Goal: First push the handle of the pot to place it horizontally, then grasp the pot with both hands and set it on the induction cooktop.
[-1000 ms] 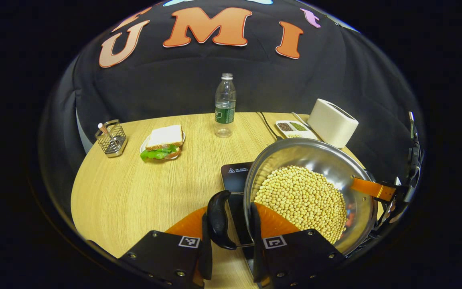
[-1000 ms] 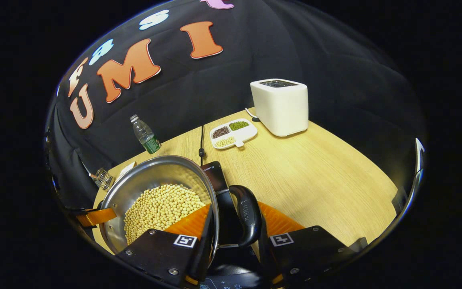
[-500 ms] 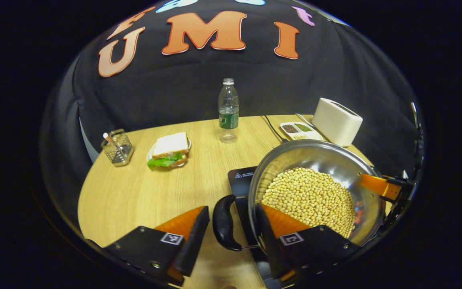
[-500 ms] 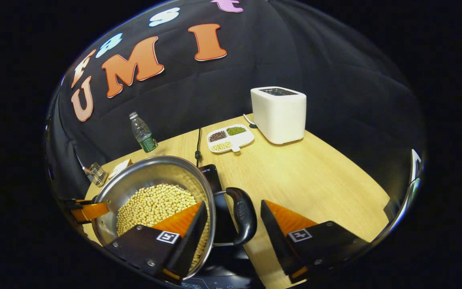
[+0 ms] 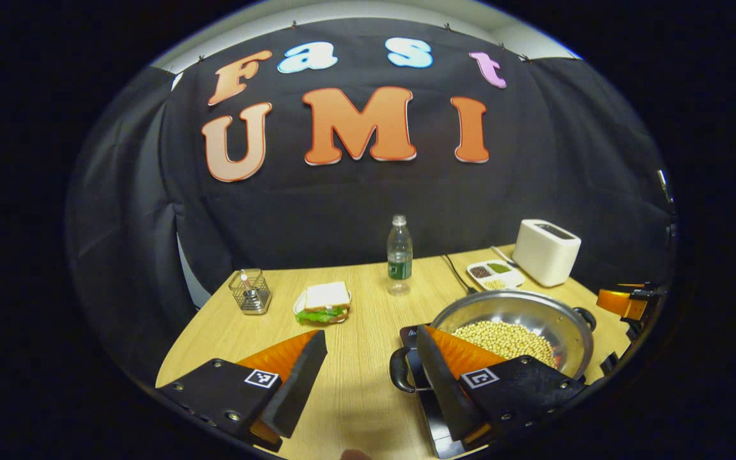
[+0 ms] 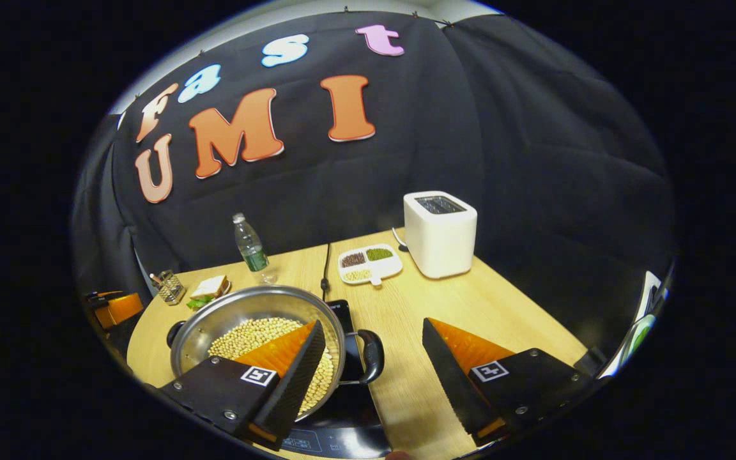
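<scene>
Pot (image 5: 515,326) sat on cooktop (image 6: 336,441), bean-heavy, slick steel; side handles best hold. Left tongs (image 5: 368,377), right tongs (image 6: 371,370) gaped wide, empty.

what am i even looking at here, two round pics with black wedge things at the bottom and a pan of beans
Each round picture comes from a fisheye camera riding on a hand-held two-finger gripper; a person holds one in each hand. The black and orange wedges at the bottom are that gripper's own fingers.

In the left gripper view, the left gripper is open and holds nothing. In the right gripper view, the right gripper is likewise open and empty.

Between them a steel pot of pale beans sits on a black induction cooktop; its two black handles stick out sideways.

On the wooden table also stand a water bottle, a sandwich, a wire holder, a divided dish and a white toaster.
</scene>
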Tool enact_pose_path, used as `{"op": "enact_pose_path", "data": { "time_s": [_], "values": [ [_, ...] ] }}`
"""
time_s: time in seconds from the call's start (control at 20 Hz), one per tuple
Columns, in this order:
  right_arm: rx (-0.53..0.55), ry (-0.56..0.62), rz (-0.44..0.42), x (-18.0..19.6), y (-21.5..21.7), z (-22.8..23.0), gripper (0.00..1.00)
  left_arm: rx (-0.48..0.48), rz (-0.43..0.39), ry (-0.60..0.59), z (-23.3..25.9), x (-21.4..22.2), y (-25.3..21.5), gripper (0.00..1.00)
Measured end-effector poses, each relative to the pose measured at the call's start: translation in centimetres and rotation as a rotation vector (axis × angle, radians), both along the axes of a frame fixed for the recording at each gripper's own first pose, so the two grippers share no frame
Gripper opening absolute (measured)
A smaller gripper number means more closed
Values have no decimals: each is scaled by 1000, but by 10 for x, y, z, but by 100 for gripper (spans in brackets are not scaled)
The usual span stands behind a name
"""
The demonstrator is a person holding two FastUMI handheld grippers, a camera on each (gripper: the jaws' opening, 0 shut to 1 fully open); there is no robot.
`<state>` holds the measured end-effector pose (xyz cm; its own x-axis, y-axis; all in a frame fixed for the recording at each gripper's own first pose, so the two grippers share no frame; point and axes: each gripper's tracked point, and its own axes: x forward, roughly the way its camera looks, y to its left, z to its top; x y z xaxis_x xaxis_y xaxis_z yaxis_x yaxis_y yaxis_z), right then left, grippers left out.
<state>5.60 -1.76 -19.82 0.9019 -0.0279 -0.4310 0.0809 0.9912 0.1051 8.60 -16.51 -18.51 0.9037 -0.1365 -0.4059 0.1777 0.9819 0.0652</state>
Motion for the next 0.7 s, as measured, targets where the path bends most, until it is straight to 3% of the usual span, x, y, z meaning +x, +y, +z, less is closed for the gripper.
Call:
{"op": "enact_pose_path", "data": {
  "time_s": [0.35, 0.5, 0.55, 0.7],
  "values": [
    [-49, -210, 61, -25, 15, 114, 95, -45, 53, -207, 129, -43, 57, 87],
    [-60, -285, 85, -36, 24, 160, 100, -21, 78, -283, 180, -55, 86, 89],
    [-60, -306, 98, -41, 29, 173, 95, -13, 96, -301, 195, -59, 96, 87],
    [-78, -383, 111, -54, 31, 214, 95, 6, 128, -382, 240, -69, 116, 87]
  ]
}}
